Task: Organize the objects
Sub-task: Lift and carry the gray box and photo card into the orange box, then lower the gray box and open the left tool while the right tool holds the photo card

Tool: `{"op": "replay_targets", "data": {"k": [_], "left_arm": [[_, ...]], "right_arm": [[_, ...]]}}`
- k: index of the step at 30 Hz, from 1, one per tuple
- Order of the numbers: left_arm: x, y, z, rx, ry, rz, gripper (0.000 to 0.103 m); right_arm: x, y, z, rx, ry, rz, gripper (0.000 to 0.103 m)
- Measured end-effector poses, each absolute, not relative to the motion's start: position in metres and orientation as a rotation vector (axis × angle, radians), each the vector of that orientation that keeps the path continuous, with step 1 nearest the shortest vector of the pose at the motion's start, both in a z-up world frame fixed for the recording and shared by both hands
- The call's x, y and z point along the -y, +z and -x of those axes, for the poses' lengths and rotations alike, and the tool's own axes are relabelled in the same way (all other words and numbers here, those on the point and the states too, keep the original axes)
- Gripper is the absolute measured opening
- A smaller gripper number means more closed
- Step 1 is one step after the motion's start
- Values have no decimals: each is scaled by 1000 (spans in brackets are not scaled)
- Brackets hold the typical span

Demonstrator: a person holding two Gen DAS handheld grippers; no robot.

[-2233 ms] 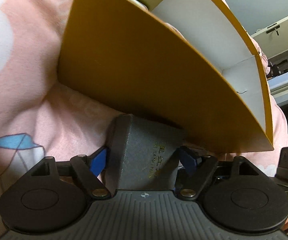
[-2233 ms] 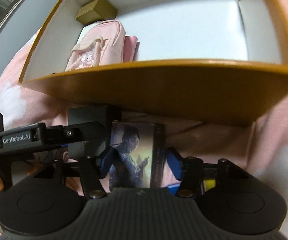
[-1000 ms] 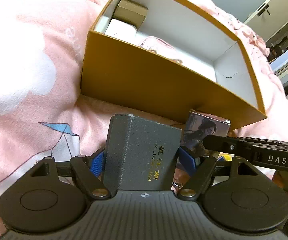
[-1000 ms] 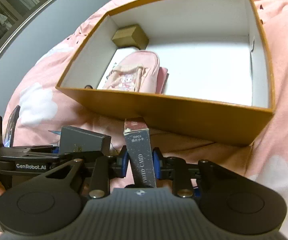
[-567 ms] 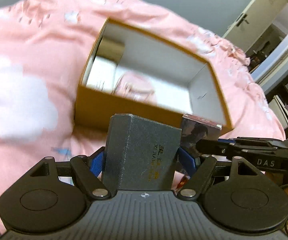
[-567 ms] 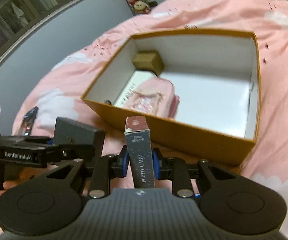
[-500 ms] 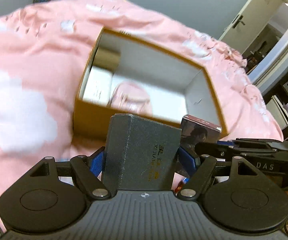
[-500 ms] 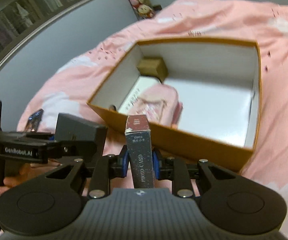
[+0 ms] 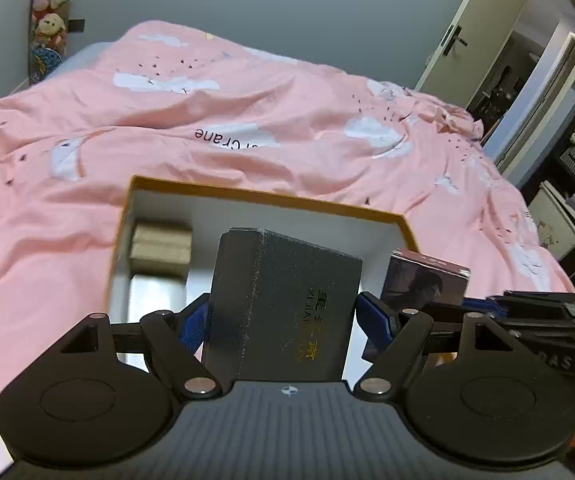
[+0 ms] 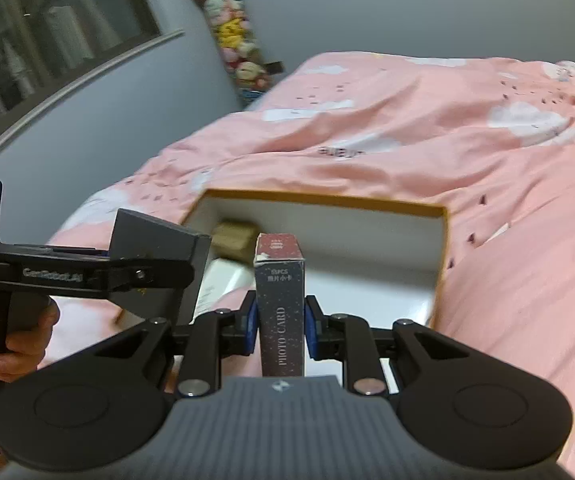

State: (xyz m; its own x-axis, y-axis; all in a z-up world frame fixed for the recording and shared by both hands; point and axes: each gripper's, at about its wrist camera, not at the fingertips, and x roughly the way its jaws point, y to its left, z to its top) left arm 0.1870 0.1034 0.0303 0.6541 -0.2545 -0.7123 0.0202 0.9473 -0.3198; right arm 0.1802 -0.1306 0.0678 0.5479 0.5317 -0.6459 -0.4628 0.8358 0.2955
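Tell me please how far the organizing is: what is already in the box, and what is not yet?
Done: a small tan box and a white item already lie inside the orange storage box.
In hand: the left gripper holds a dark grey box, the right gripper a photo card box, both raised in front of the storage box.
Left: put both inside and release.

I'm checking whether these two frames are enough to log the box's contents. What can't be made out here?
- Near half of the orange box floor: hidden in both wrist views by the dark grey box, the photo card box and the gripper bodies.
- White flat item: motion-blurred in the right view, print unreadable.
- Small tan box: blurred, no label legible.
- Pink bedspread lettering: partly folded away.
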Motion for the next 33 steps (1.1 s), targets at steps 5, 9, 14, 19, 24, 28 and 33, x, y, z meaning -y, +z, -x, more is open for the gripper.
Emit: {"op": "replay_targets", "data": {"k": [5, 9, 14, 19, 24, 28, 33], "left_arm": [[-102, -5, -241, -901, -169, 321, 89], [-96, -22, -269, -930, -157, 283, 89], [-88, -42, -287, -973, -163, 233, 89], [-82, -57, -293, -1000, -161, 200, 89], [-78, -60, -296, -1023, -149, 163, 89], [-78, -64, -297, -1051, -135, 138, 90], [-80, -65, -297, -1061, -126, 139, 92]], "right_arm": [[122, 45, -218, -831, 546, -74, 24], [114, 28, -241, -866, 534, -74, 24], [110, 13, -258, -894, 501, -72, 24], [110, 2, -264, -920, 484, -60, 24], [105, -3, -268, -925, 487, -45, 24], [103, -5, -268, -924, 486, -25, 24], [103, -6, -268, -922, 490, -20, 24]]}}
